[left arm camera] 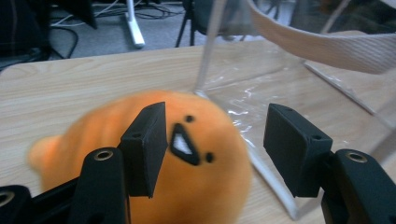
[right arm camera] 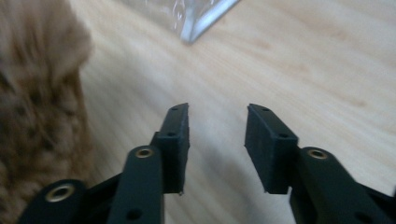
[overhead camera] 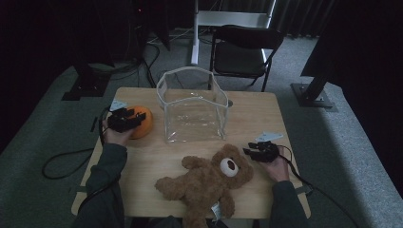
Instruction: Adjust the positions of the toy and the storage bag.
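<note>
A round orange plush toy point(overhead camera: 142, 124) with a small face point(left arm camera: 189, 144) lies at the table's left, beside a clear plastic bag point(overhead camera: 192, 107). My left gripper point(overhead camera: 135, 118) hovers right over the toy, open; in the left gripper view its jaws point(left arm camera: 217, 140) stand apart with the toy just beyond them, not pressed. A brown teddy bear point(overhead camera: 209, 183) lies on its back at the front middle. My right gripper point(overhead camera: 249, 151) sits just right of the bear's head, open, with bare wood between its jaws point(right arm camera: 217, 130) and the bear's fur point(right arm camera: 37, 102) at the left.
The clear bag stands upright and open-topped at the middle of the wooden table point(overhead camera: 256, 118), with its white-edged rim point(left arm camera: 327, 44) close to my left gripper. A small card point(overhead camera: 268, 137) lies near my right gripper. A black folding chair point(overhead camera: 242, 50) stands behind the table.
</note>
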`<state>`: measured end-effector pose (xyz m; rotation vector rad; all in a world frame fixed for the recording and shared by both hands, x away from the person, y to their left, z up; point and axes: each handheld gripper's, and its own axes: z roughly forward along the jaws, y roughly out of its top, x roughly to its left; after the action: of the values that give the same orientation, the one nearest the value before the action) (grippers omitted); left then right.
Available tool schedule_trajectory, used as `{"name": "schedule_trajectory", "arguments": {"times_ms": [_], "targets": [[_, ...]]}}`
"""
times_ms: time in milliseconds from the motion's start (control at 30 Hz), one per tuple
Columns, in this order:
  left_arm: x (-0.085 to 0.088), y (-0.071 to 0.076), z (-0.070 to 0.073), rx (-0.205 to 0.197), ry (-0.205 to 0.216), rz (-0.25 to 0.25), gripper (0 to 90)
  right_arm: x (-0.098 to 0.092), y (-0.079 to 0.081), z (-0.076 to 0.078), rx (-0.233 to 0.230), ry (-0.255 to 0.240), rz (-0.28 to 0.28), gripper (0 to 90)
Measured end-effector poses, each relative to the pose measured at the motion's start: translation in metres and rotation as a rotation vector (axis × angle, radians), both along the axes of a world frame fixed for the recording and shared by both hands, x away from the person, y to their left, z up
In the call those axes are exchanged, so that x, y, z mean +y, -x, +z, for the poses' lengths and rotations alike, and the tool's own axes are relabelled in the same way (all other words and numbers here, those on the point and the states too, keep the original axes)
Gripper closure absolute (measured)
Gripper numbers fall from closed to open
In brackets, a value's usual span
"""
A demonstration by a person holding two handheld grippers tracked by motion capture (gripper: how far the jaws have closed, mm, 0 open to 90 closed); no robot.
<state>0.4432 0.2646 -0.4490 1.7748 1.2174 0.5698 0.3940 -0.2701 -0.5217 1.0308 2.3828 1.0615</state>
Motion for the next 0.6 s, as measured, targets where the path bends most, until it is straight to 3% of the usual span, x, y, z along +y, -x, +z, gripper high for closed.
{"name": "schedule_trajectory", "arguments": {"times_ms": [167,300,467,600], "targets": [[-0.013,0.009,-0.002,-0.01,0.016,-0.05,40.2,0.005,-0.008,0.018,-0.027,-0.064,-0.003,67.2],[-0.026,0.015,-0.001,-0.016,0.001,-0.1,40.1,0.014,-0.017,0.033,-0.051,-0.093,0.008,70.3],[-0.035,0.018,0.004,-0.026,0.04,-0.148,38.8,0.028,-0.024,0.051,-0.071,-0.136,0.035,70.7],[-0.042,0.023,0.007,-0.038,0.042,-0.18,38.8,0.04,-0.03,0.063,-0.094,-0.164,0.054,72.3]]}}
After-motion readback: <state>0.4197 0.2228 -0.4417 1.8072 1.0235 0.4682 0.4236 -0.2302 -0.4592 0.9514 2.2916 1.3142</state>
